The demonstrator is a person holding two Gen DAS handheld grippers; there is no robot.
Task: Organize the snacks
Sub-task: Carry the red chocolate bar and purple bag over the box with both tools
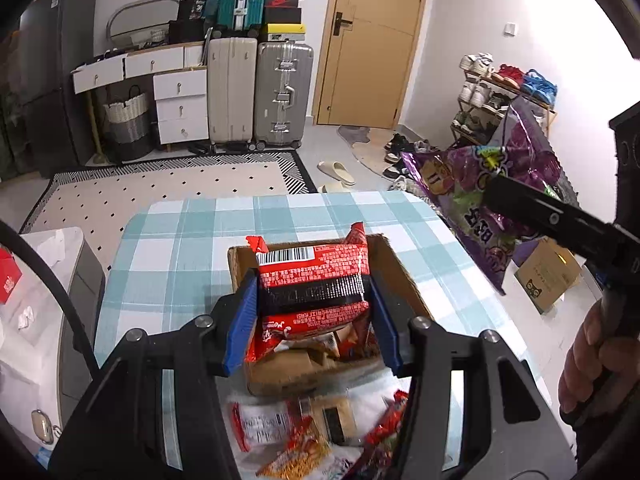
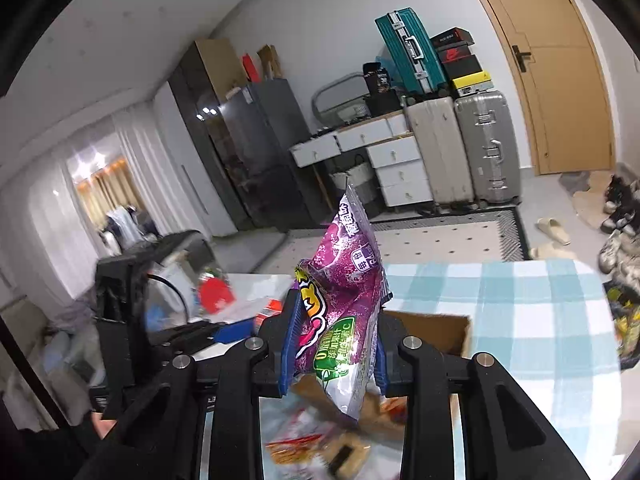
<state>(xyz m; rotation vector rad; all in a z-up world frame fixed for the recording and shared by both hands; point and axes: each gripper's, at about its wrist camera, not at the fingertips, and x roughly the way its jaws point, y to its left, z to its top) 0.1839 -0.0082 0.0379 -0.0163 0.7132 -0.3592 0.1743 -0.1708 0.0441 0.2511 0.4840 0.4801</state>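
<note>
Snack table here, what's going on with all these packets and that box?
A person is sorting snacks with handheld tongs in each hand. The left tongs grip a red packet above the open cardboard box on the checked tablecloth. The right tongs hold a purple bag in the air. More loose snacks lie in front of the box.

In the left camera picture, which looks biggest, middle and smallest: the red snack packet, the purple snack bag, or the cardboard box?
1. Cardboard box
2. Purple snack bag, though it looks close to the box in size
3. Red snack packet, which sits nearest the camera, so its true size is unsure
</note>
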